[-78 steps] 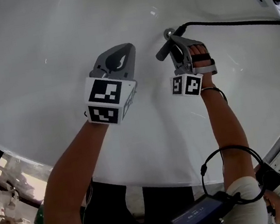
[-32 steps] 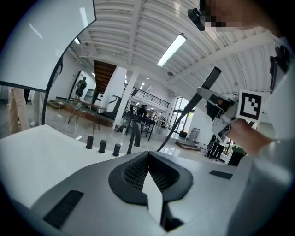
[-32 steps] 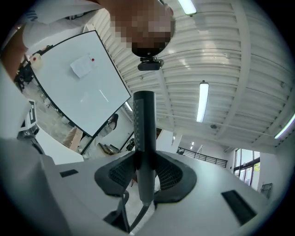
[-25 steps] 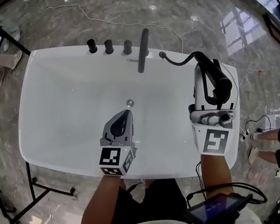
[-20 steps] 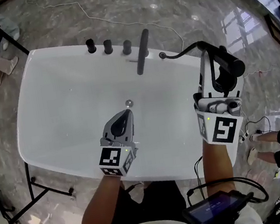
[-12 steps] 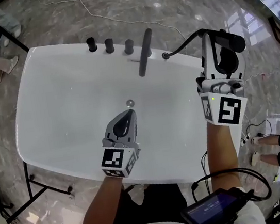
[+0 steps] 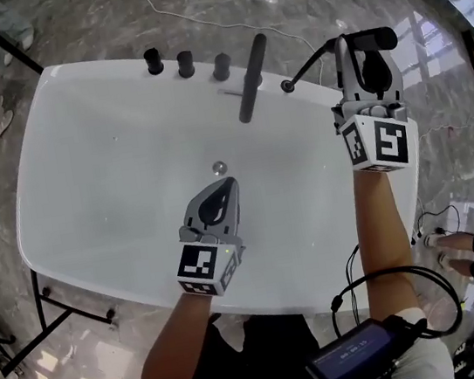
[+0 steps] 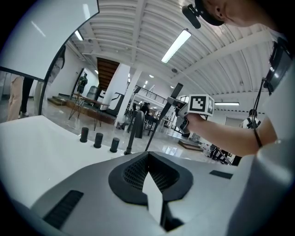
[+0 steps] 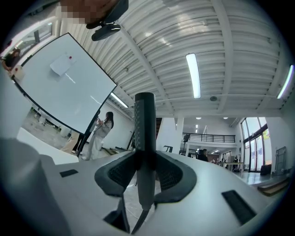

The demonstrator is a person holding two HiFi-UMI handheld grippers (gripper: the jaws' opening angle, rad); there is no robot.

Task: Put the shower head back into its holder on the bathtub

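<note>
Shower head in my right gripper, over the bathtub's far right corner.
My right gripper [image 7: 360,58] is clamped on the dark shower head [image 7: 373,37], its handle pinched between the jaws above the bathtub [image 7: 87,189] rim. The hose [image 7: 306,63] runs down to the rim beside the spout [image 7: 253,76]. My left gripper [image 7: 222,191] hangs over the bathtub's middle, jaws together and empty.

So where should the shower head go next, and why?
Probably swing the right gripper left and down toward the small fitting on the tub rim beside the spout. Its jaws grip the shower head up to the right, and the hose runs back to that fitting, likely the holder.
</note>
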